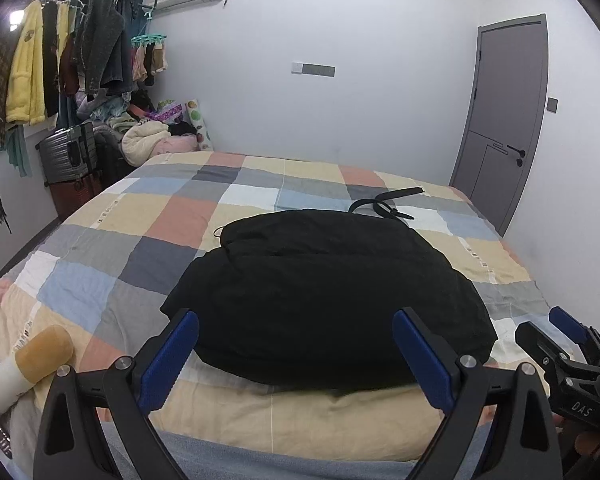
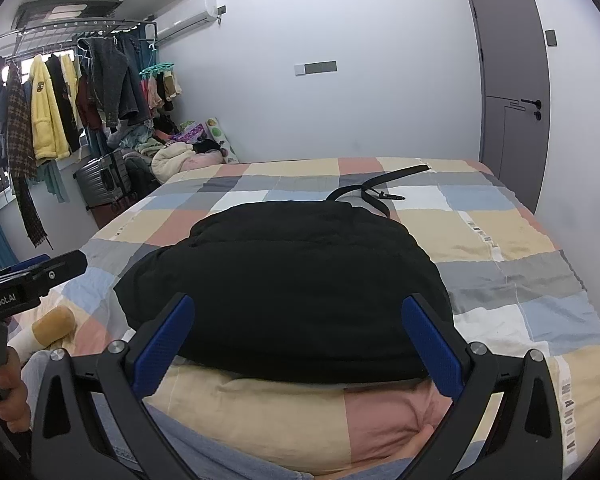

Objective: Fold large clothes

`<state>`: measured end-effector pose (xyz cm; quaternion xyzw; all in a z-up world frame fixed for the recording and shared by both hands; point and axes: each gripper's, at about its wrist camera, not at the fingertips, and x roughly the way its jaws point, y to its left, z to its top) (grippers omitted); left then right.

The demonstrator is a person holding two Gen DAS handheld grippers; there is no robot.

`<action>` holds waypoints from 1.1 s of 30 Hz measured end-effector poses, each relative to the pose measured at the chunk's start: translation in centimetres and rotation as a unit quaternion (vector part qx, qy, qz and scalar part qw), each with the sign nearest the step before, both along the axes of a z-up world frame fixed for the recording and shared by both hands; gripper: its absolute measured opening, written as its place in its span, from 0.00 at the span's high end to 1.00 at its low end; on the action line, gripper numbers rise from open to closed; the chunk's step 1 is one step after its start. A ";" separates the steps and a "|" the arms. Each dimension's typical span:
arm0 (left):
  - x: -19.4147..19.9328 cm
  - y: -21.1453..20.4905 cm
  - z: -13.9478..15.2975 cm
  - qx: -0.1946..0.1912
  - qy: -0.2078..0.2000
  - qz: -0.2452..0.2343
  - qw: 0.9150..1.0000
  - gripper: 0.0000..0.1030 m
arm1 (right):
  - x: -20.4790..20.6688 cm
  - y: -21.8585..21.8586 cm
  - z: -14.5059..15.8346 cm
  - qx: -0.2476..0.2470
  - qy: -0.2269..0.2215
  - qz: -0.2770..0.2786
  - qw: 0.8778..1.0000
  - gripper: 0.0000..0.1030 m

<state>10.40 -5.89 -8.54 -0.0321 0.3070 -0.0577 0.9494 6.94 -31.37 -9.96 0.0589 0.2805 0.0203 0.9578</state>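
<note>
Both tools held low at the near edge of the bed, nothing in either. My left gripper (image 1: pixel 296 356) has its jaws wide apart, blue pads clear of the cloth; my right gripper (image 2: pixel 298 346) is the same, jaws spread and empty, and it shows again at 4 o'clock in the left view. Just ahead, at 12 o'clock from both, the black coat (image 1: pixel 324 296) lies on the checked bedspread (image 1: pixel 112 236), bunched into a rounded, puffy bundle with its near hem close to the mattress edge. I judge it's already doubled over, so I'm either between folds or near the end; can't tell how many layers are in there. Next move calls for closing each gripper on a near corner of the hem, one at 10 o'clock and one at 2 o'clock, then lifting together and carrying the edge away from me; the padding looks thick, so a deep bite is needed or it slips. A plush toy (image 1: pixel 28 364) sits at 8 o'clock on the bed, apart from the coat. Beyond the coat at 1 o'clock a black belt (image 1: pixel 388 204) lies loose. Far back: clothes rack (image 1: pixel 68 48) at 10 o'clock, grey door (image 1: pixel 504 120) at 2 o'clock.
</note>
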 end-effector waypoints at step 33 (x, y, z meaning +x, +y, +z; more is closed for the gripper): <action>0.0 -0.3 0.1 -0.001 -0.003 -0.002 1.000 0.05 | 0.2 -0.3 0.3 -0.004 -0.001 0.001 1.000 0.00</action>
